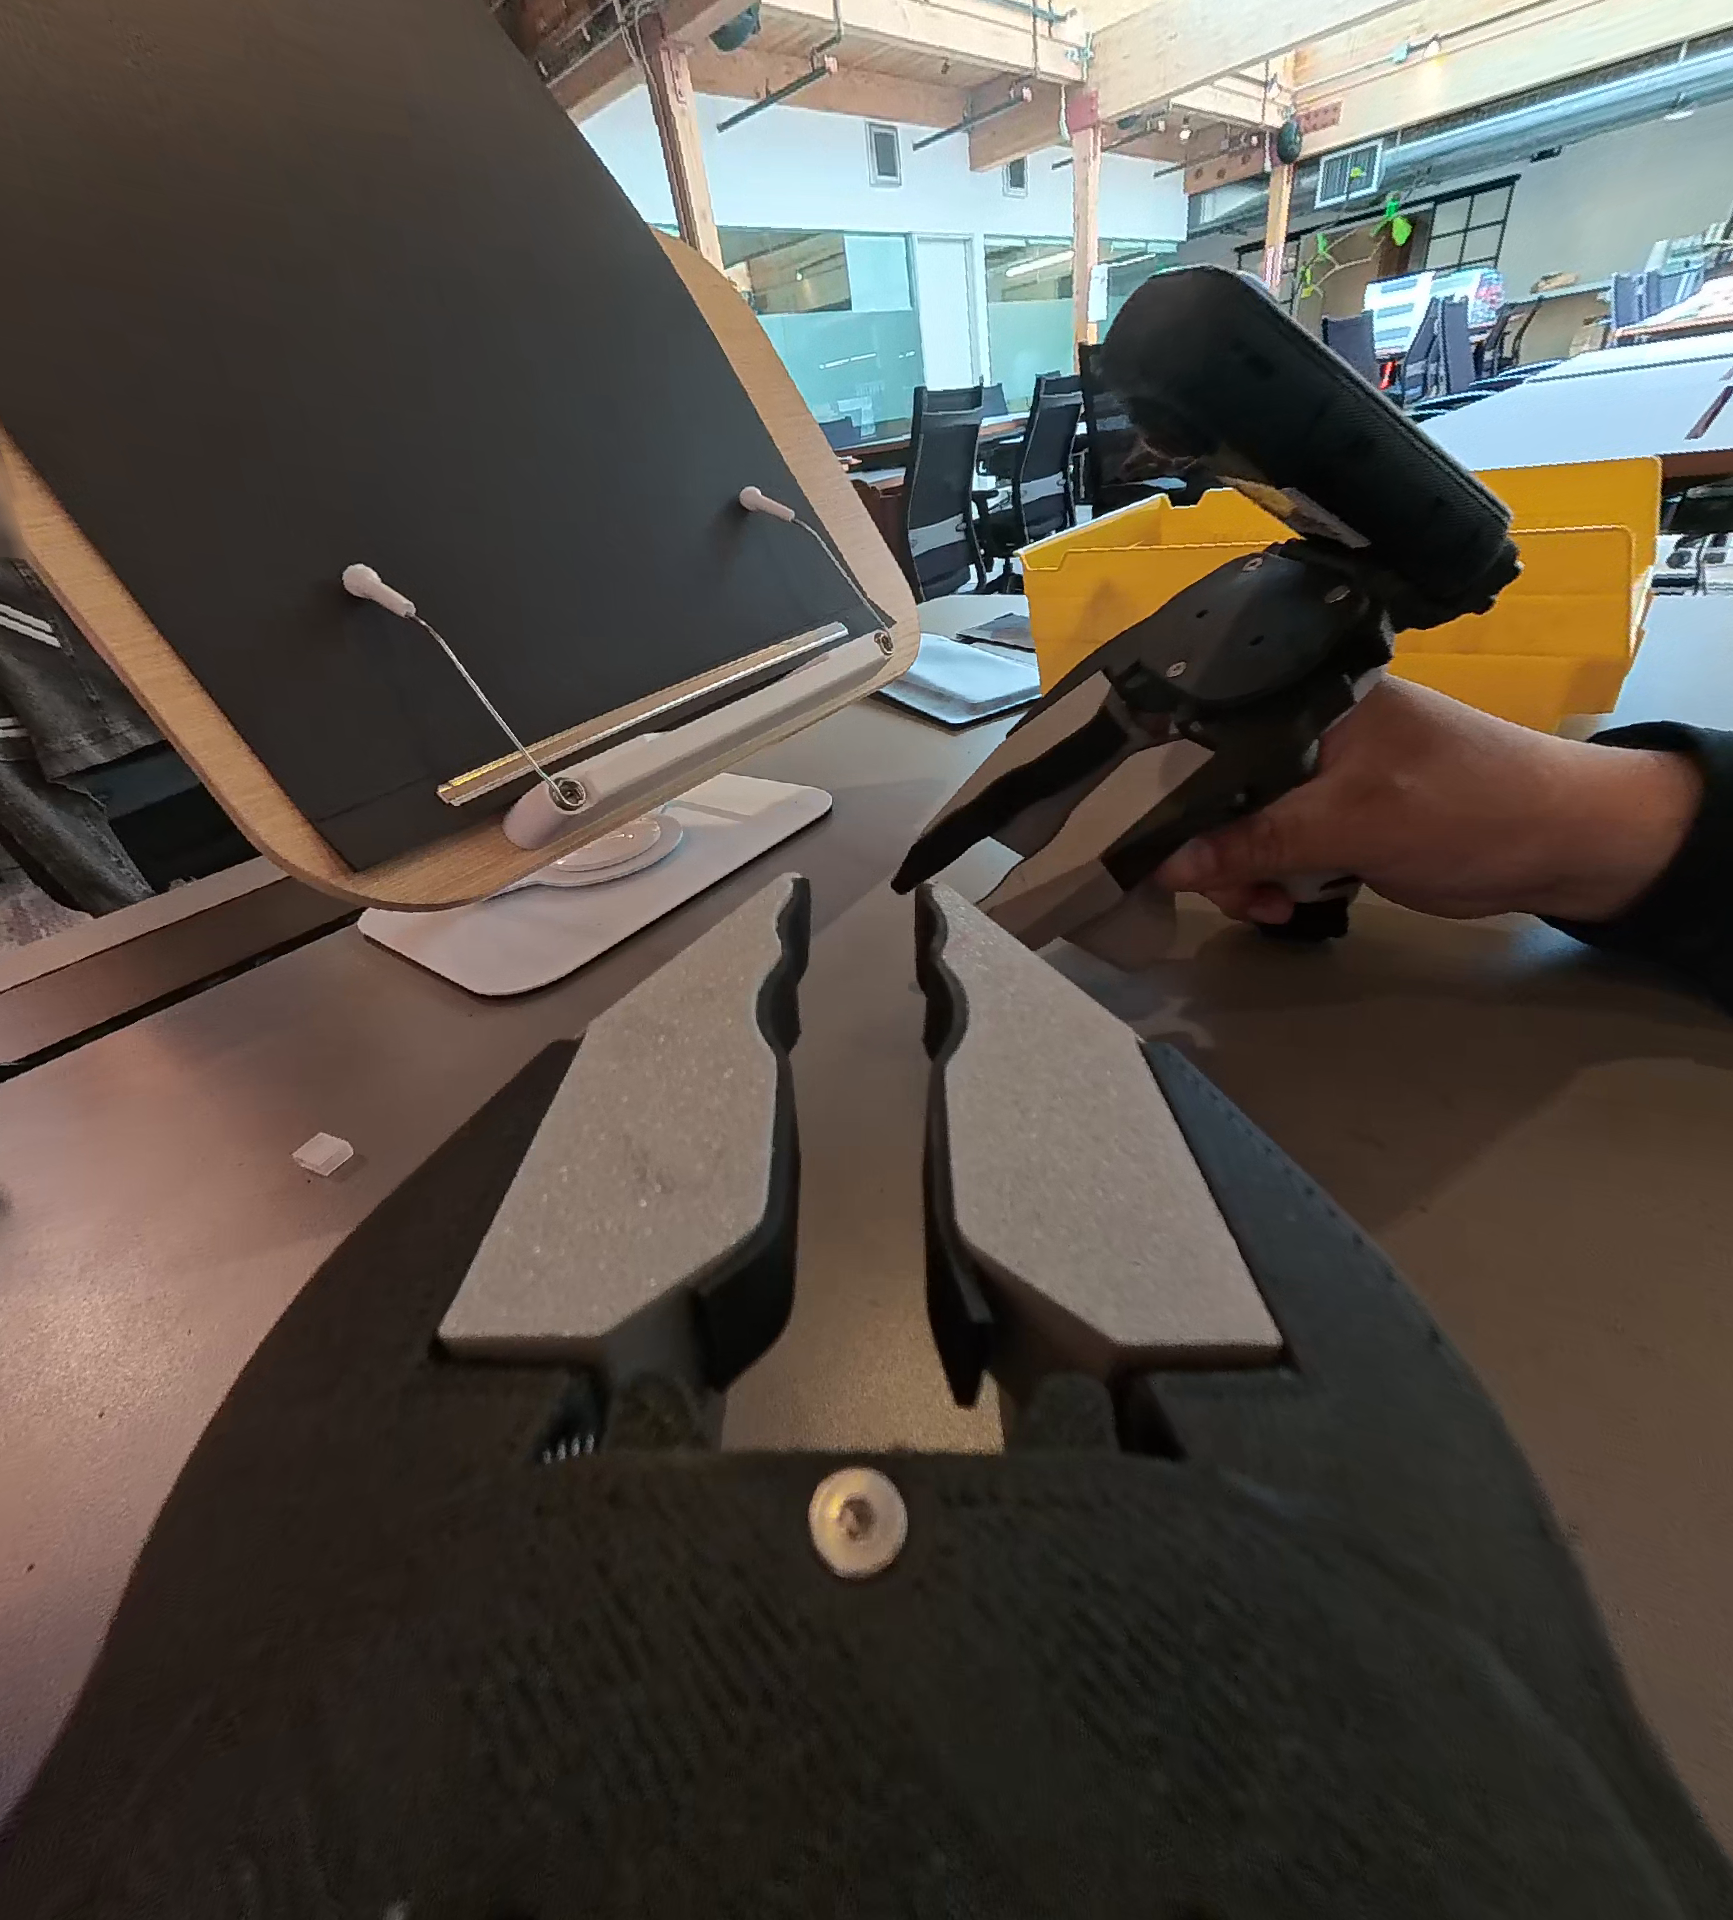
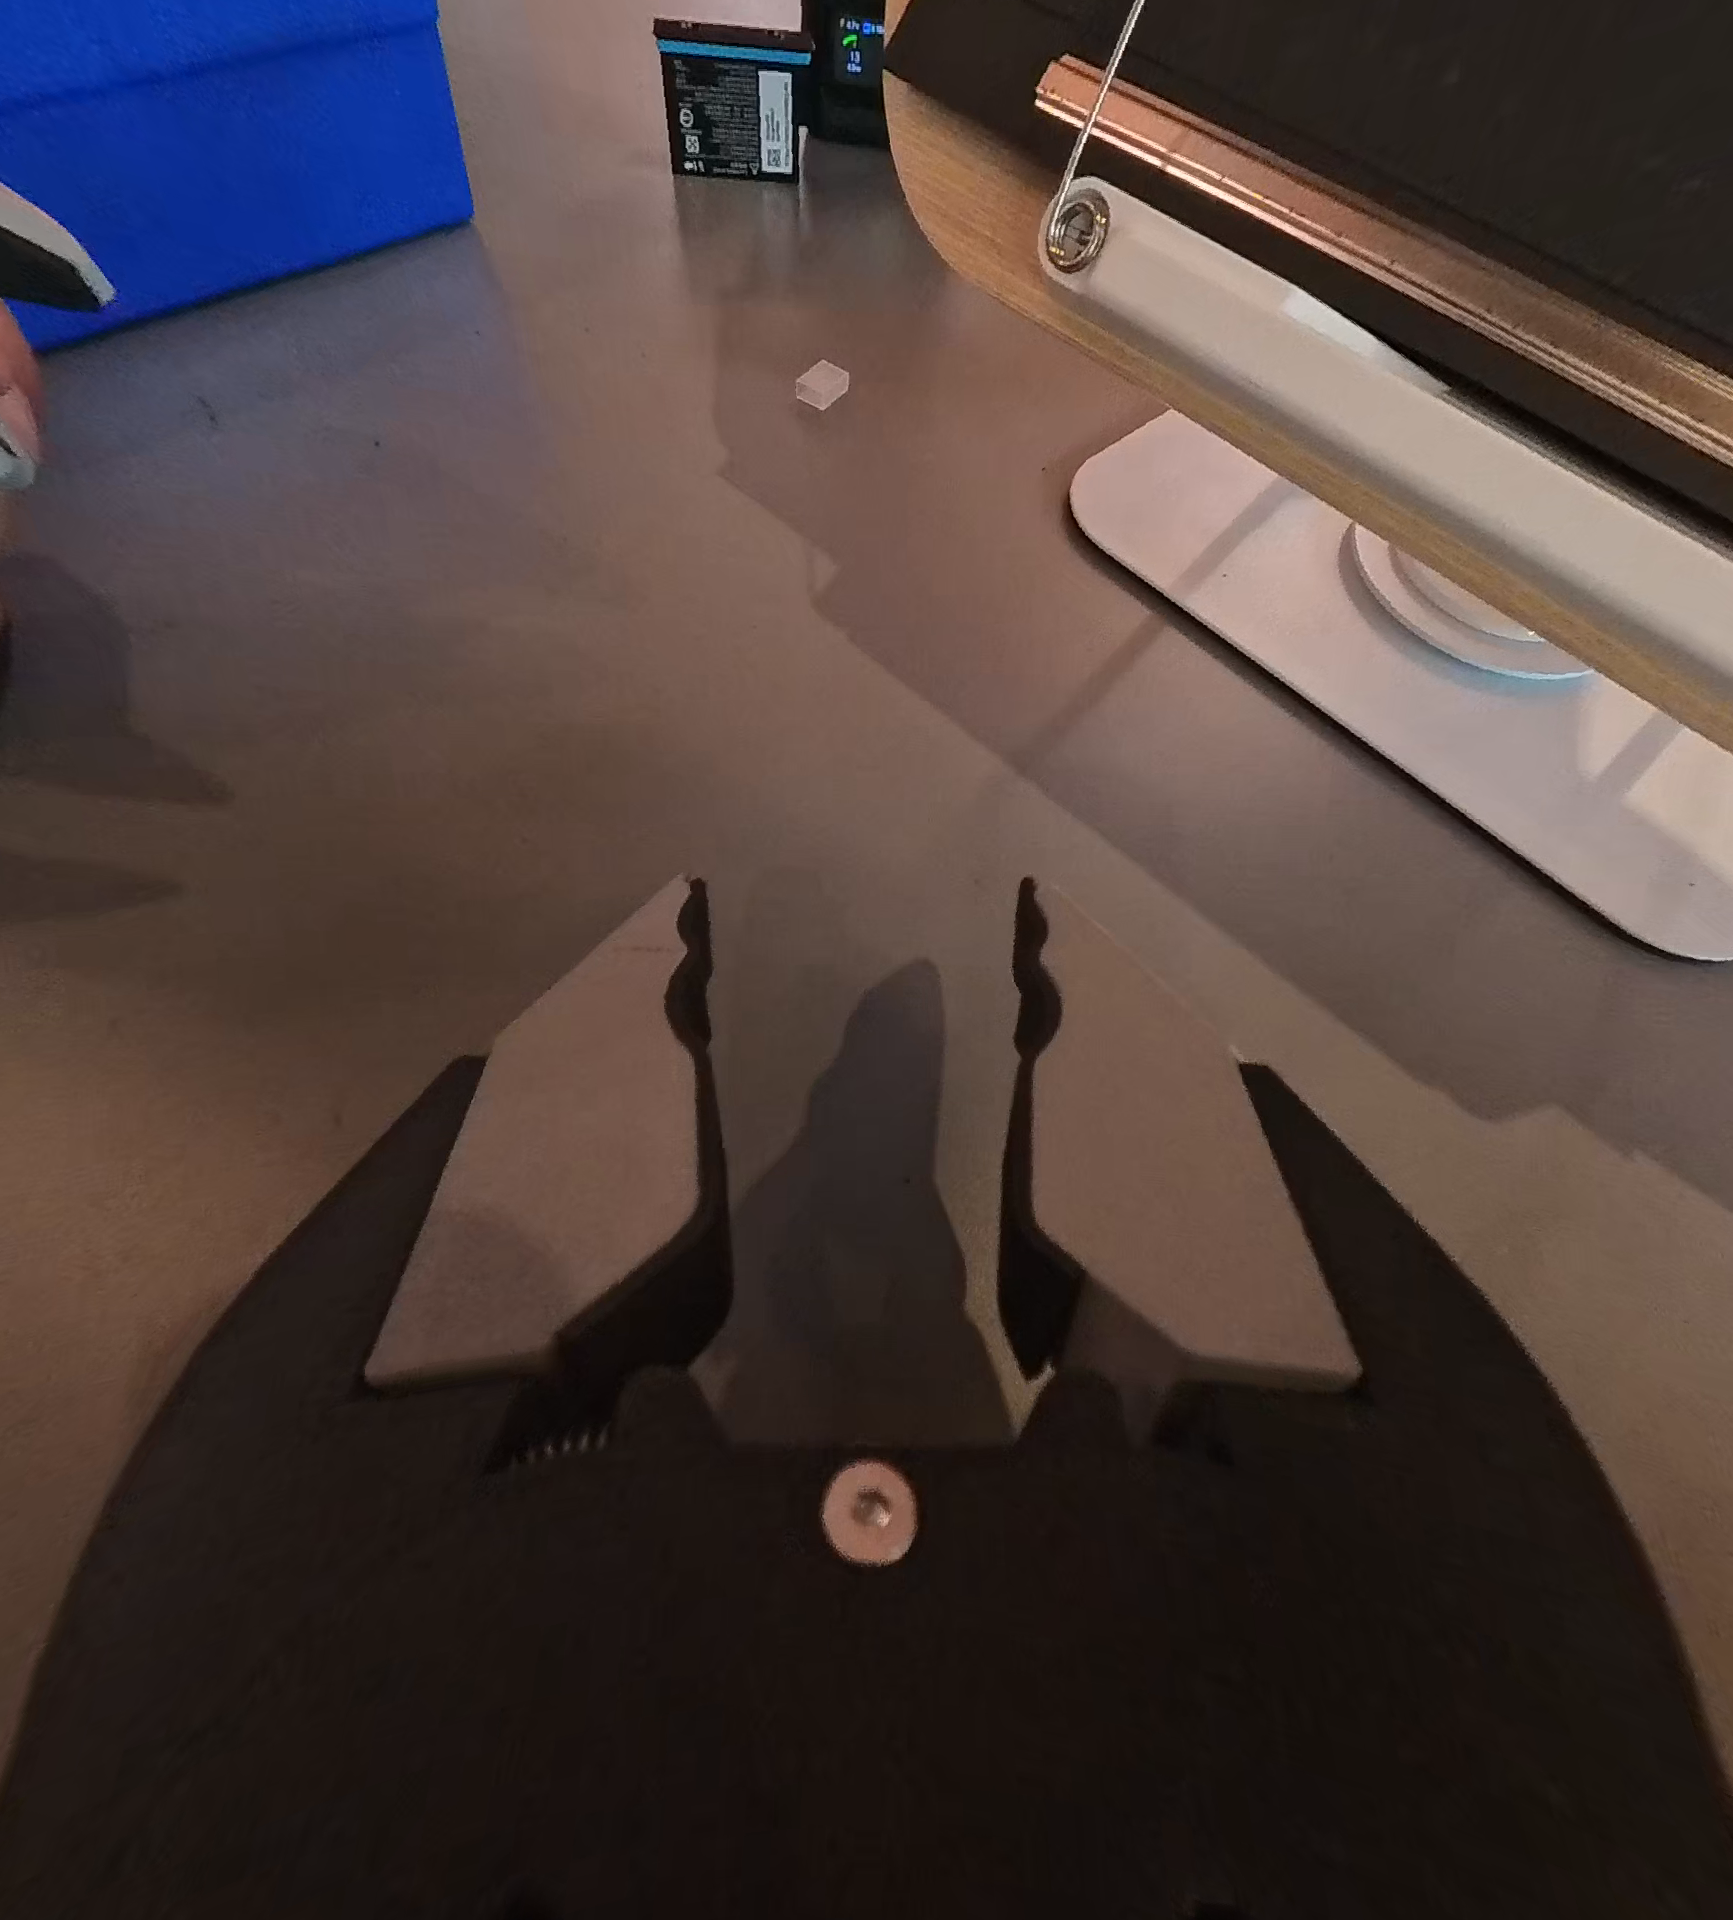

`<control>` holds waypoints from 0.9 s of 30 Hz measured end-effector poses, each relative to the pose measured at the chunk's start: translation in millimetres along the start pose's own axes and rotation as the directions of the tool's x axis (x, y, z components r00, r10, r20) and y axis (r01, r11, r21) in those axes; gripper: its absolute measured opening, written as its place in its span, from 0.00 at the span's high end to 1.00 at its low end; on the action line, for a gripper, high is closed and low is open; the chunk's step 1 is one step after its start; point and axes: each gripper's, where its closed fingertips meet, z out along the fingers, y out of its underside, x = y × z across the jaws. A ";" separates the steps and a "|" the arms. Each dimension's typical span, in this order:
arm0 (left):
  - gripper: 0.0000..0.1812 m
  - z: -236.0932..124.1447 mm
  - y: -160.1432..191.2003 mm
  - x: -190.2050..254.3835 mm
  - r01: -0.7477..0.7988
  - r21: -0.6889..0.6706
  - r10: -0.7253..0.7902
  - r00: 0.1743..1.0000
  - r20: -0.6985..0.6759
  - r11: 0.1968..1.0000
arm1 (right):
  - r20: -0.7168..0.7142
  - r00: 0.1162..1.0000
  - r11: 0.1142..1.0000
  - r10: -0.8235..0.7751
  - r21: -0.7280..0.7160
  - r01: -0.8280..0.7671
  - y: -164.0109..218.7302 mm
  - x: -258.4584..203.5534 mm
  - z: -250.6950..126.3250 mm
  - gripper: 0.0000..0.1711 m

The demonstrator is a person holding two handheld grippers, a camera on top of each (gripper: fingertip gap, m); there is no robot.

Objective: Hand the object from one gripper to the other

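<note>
A small clear cube (image 1: 324, 1153) lies on the brown table, to the left of my left gripper (image 1: 862, 902); neither gripper holds it. In the right wrist view the cube (image 2: 822, 381) lies far ahead of my right gripper (image 2: 862, 894), which is open and empty just above the table. My left gripper's jaws stand a narrow gap apart with nothing between them. The right gripper (image 1: 955, 883), held by a hand, points its tips close to the left gripper's right fingertip. The left gripper (image 2: 62, 384) shows at the left edge of the right wrist view.
A tilted book stand (image 1: 488, 436) with a white base (image 1: 571, 925) stands ahead left; it also shows in the right wrist view (image 2: 1464, 343). A yellow bin (image 1: 1527, 613) stands behind the right gripper. A blue bin (image 2: 187, 156), a black battery (image 2: 732, 109) and a small lit device (image 2: 851, 73) sit at the far side. Both grippers' tips are roughly 20 cm from the cube (image 2: 822, 381).
</note>
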 end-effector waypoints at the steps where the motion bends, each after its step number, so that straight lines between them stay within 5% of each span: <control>1: 0.90 0.0 0.1 -0.2 0.001 0.000 -0.001 1.000 0.000 1.000 | 0.003 1.000 1.000 0.000 -0.005 0.000 0.7 -0.5 0.4 0.67; 17: 0.87 -36.8 -4.9 -15.7 0.017 -0.048 -0.012 0.993 0.119 0.999 | 0.005 1.000 1.000 -0.012 -0.024 0.012 3.2 -2.0 1.9 0.66; 22: 0.81 -74.4 -32.3 -56.1 0.055 -0.130 -0.019 0.966 0.259 0.990 | 0.005 1.000 1.000 -0.012 -0.026 0.013 3.4 -2.2 2.1 0.66; 27: 0.74 -131.2 -76.0 -75.1 0.195 -0.107 -0.165 0.957 0.237 0.975 | 0.002 1.000 1.000 -0.014 -0.027 0.014 3.9 -1.9 1.6 0.66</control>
